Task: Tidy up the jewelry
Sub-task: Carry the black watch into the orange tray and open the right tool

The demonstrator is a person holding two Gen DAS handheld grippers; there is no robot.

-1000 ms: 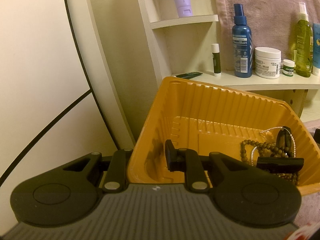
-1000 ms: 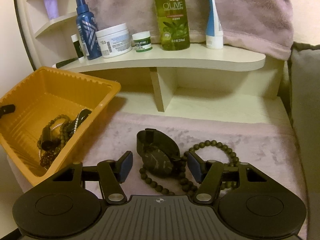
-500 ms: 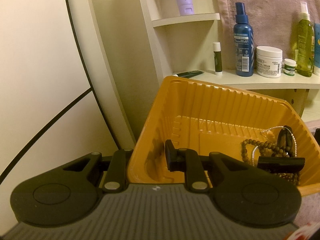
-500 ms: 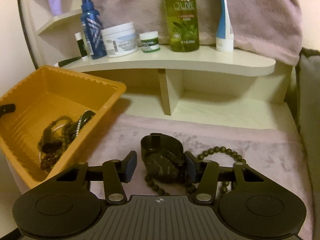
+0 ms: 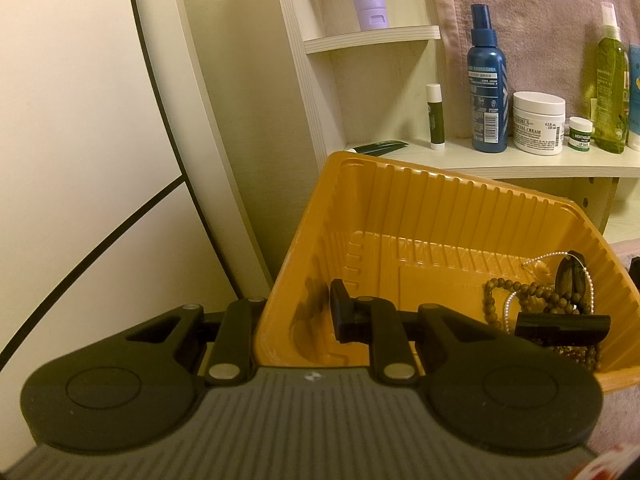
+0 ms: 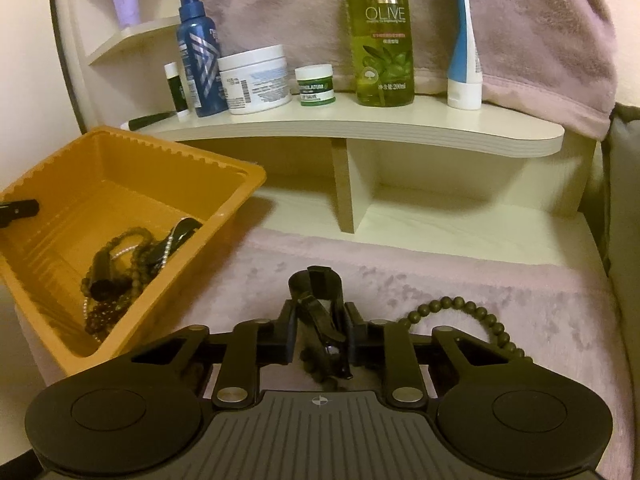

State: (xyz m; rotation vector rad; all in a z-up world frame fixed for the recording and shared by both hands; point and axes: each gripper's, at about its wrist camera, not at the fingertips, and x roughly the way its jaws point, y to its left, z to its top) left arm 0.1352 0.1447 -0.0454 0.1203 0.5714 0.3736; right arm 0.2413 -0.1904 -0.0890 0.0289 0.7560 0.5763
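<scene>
My left gripper (image 5: 298, 316) is shut on the near left wall of an orange tray (image 5: 400, 200), one finger inside and one outside, holding it tilted. Bead bracelets, a pearl chain and a dark piece (image 5: 552, 300) lie in its right corner. The tray also shows in the right wrist view (image 6: 224, 168) with the jewelry (image 6: 128, 256). My right gripper (image 6: 318, 330) is shut on a black watch (image 6: 320, 312) on the pink cloth (image 6: 480, 280). A dark bead bracelet (image 6: 460, 308) lies under and to the right of it.
A cream shelf (image 6: 360, 128) behind holds a blue spray bottle (image 6: 198, 48), a white cream jar (image 6: 256, 80), a small green jar (image 6: 316, 84), an olive bottle (image 6: 382, 32) and a white-blue tube (image 6: 464, 40). A pink towel (image 6: 540, 20) hangs behind.
My right gripper moved forward and closed its fingers on the black watch, which now stands on edge between them. The left gripper and the tray have barely moved.
</scene>
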